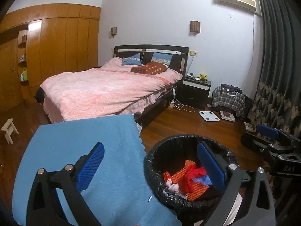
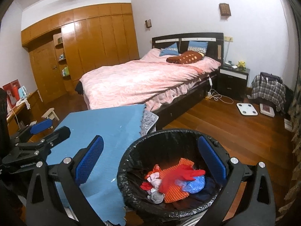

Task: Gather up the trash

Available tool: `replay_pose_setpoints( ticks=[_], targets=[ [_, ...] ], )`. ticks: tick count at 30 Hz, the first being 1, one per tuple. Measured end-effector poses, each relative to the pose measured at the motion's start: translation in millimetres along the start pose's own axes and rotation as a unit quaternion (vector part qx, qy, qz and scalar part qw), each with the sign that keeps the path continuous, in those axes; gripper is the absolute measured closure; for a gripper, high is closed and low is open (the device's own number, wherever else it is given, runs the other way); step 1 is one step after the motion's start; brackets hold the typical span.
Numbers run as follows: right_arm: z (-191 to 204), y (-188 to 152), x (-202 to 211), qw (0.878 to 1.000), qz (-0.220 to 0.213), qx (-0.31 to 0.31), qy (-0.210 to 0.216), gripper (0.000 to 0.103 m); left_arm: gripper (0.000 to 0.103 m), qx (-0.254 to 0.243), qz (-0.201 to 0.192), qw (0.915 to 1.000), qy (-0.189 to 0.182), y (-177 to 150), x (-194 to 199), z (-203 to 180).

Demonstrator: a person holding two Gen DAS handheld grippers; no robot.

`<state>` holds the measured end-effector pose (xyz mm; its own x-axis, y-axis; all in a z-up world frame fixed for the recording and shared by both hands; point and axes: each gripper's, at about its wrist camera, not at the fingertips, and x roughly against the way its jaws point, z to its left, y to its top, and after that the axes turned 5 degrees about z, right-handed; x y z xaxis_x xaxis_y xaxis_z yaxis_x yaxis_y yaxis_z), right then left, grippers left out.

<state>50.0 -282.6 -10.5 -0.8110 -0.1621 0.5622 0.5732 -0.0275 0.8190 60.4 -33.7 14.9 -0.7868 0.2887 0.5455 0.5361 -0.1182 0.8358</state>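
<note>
both grippers, left (image 1: 150,167) and right (image 2: 150,162), hang spread and empty, with the bin (image 2: 129,162) of trash (image 2: 173,184) just below and blue cloth (image 2: 105,131) beside.

A big bed (image 1: 112,90) with a pink blanket (image 2: 143,81) stands by the white wall. Two blue pillows (image 1: 131,61) and a brown spotty cushion (image 1: 149,68) lie on it. A small yellow toy (image 1: 203,76) sits on the black night table (image 1: 196,90). A white scale (image 1: 209,116) lies on the wood floor. A little wooden stool (image 1: 8,130) stands near the brown wardrobe (image 1: 62,45).
</note>
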Motion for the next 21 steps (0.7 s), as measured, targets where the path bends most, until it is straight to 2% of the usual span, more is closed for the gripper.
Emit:
replay_pose_setpoints(
  ticks=[21],
  targets=[
    [17.7,-2.4,0.7,1.000,0.009,0.016,0.005,0.005,0.006,0.010,-0.004,0.9999,0.004,-7.4,16.2,8.0]
  ],
)
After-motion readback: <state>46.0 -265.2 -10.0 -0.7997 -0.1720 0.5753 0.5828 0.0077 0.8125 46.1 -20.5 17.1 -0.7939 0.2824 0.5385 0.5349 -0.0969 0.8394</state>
